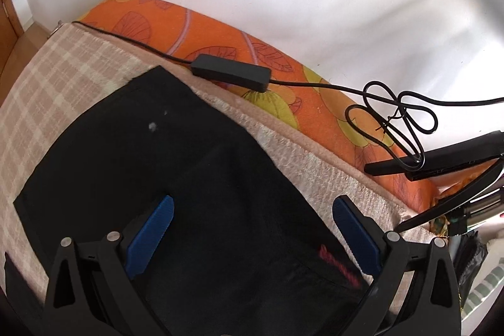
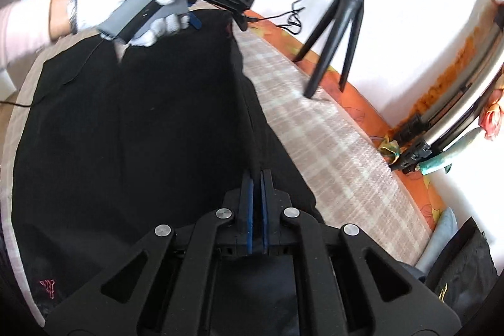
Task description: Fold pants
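Right wrist: right gripper point(image 2: 256, 178) clamps pants point(image 2: 141, 122) edge | left gripper point(image 1: 252, 222) spread wide above pants

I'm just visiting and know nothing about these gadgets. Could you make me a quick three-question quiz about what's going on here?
1. True or false: the left gripper is open above the black pants.
2. What does the right gripper grip? A) the tripod B) a fold of the pants C) the black cable
3. Fill in: the pants lie on a checked ____.

Key: 1 true; 2 B; 3 blanket.
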### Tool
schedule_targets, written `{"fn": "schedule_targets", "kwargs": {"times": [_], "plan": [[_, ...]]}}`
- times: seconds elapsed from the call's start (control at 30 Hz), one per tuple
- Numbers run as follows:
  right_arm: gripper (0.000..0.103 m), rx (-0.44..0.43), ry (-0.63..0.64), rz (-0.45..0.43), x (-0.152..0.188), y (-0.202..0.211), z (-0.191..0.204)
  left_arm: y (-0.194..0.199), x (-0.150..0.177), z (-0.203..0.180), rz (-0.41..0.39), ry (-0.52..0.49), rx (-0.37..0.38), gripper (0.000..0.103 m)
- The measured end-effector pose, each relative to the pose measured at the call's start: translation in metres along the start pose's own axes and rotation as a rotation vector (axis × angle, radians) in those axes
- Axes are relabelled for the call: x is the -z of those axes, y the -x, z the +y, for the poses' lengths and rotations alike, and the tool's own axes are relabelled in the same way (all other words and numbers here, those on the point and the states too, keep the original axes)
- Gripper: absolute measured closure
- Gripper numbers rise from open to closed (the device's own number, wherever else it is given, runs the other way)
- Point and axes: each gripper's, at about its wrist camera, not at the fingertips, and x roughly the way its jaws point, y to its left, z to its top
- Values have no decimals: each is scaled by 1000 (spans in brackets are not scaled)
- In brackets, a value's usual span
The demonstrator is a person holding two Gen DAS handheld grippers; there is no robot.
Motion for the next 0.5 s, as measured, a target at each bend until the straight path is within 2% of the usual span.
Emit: {"fn": "schedule_targets", "kwargs": {"times": [0.07, 0.13, 0.23, 0.3, 0.43, 0.5], "plan": [[98, 19, 17, -10, 1, 4, 5, 0, 3, 5, 28, 24, 6, 1], [98, -1, 9, -14, 3, 5, 9, 3, 6, 9, 20, 27, -11, 7], [98, 16, 40, -15, 8, 10, 19, 11, 14, 8, 0, 4, -37, 19], [98, 18, 55, -18, 9, 11, 26, 17, 21, 11, 7, 19, -39, 37], [98, 45, 69, -29, 8, 17, 32, 32, 36, 24, 1, 61, -13, 49], [98, 47, 62, -37, 7, 21, 33, 38, 42, 28, -16, 61, -7, 59]]}}
